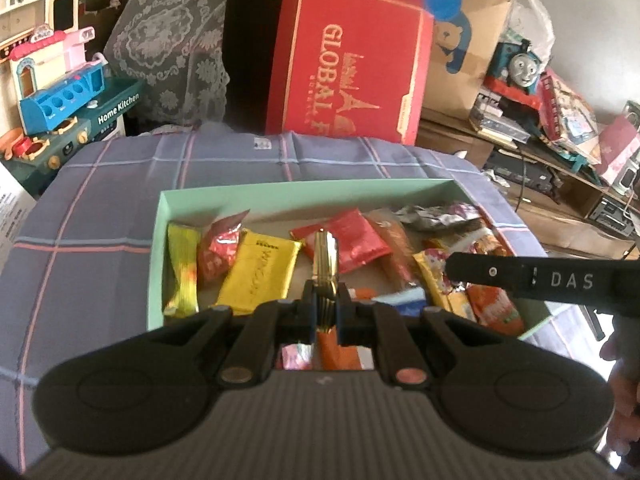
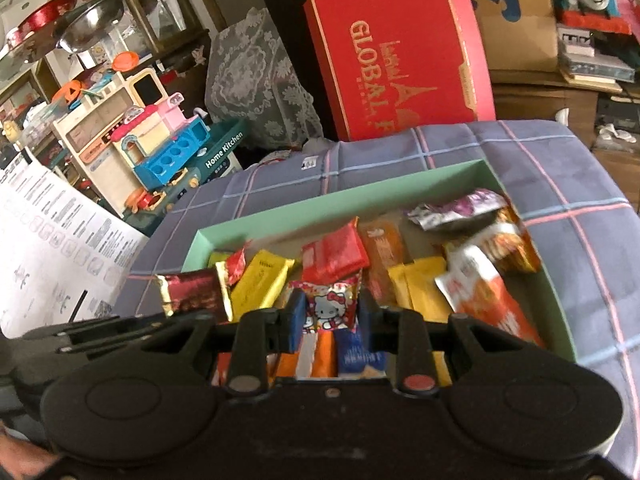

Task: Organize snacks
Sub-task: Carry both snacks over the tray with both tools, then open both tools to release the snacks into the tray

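Black jaws of the left gripper (image 1: 325,300) are clenched edge-on upon a thin gold-edged packet (image 1: 325,258), which stands upright between the pads above the box. In the right wrist view that same packet (image 2: 196,292) shows its face, dark red with gold ends, held out at the left over the box's near corner. The right gripper (image 2: 329,314) is clamped on a small Hello Kitty sachet (image 2: 330,306), pinched by its sides and held above the other snacks.

Below both lies the mint-green box (image 1: 280,194), open-topped, resting on a grey-blue checked cloth (image 1: 100,216). Inside it snacks lie loosely: a yellow bar (image 1: 258,276) near the left wall, a red pouch (image 1: 352,244) towards the middle, an orange-and-white packet (image 2: 486,300) on the right, and a crumpled silver-purple wrapper (image 2: 456,208) at the far right corner.

Beyond the cloth stands a large red carton (image 1: 352,60) printed with gold lettering, tilted against the clutter. A toy kitchen set (image 1: 60,100) sits at far left, a blue toy engine (image 1: 520,66) at far right.
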Motion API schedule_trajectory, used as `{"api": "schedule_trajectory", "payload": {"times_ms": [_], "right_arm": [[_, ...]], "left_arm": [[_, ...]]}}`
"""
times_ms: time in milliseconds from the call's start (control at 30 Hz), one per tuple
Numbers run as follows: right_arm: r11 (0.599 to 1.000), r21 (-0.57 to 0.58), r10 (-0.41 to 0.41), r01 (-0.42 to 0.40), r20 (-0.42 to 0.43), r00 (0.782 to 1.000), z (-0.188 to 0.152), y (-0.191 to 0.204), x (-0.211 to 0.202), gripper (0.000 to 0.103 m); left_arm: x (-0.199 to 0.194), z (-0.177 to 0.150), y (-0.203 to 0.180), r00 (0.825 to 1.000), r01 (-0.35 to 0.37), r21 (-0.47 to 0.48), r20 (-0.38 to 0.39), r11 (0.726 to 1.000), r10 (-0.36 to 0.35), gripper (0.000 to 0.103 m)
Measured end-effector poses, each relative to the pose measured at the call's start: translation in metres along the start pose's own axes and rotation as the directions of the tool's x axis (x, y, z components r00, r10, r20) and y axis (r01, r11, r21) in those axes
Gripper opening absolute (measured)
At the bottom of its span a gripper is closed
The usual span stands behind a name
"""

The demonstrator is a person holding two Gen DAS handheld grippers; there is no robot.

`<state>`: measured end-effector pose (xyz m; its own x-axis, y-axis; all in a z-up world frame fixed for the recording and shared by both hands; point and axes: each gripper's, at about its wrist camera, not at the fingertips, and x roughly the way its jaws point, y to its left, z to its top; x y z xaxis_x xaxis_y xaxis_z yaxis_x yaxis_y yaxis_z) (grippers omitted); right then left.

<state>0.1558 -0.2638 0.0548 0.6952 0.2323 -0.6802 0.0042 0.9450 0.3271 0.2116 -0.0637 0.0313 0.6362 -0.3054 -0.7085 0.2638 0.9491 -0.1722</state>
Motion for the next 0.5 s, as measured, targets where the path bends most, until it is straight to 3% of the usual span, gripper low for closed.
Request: {"api": "schedule_trajectory", "payload": {"times_ms": [167,233,267,300,367,500], "right_arm": [[1.0,0.018,0.006,-0.006,-0.015,1.0,0.014,0.0,0.026,0.027],[0.999,0.025,0.022,-0.022,-0.025,0.999,0.016,0.001,0.035,0.031],[0.999,0.03,0.028,-0.028,-0.024,0.999,0.017,0.001,0.037,0.034],[0.999,0.031,0.026,-0.025,-0.018,0.999,0.018,0.001,0.039,0.039],[0.999,0.032,0.019,-0.018,-0.009,1.0,0.017,0.002,0.04,0.072],[0.999,0.033,0.0,0.0,0.019,1.0,0.011,0.0,0.034,0.088]], "left_arm": [[0.026,0.007,0.003,1.0,-0.007,-0.01,-0.018,1.0,0.007,0.008],[0.035,0.009,0.002,0.999,-0.023,-0.009,-0.024,1.0,0.023,0.014],[0.04,0.01,0.002,0.999,-0.042,-0.013,-0.027,0.999,0.041,0.025],[0.043,0.01,0.002,0.998,-0.055,-0.016,-0.036,0.998,0.055,0.046],[0.048,0.009,0.003,0.996,-0.08,-0.025,-0.041,0.996,0.079,0.07],[0.045,0.003,0.004,0.993,-0.109,-0.03,-0.045,0.994,0.108,0.089]]}}
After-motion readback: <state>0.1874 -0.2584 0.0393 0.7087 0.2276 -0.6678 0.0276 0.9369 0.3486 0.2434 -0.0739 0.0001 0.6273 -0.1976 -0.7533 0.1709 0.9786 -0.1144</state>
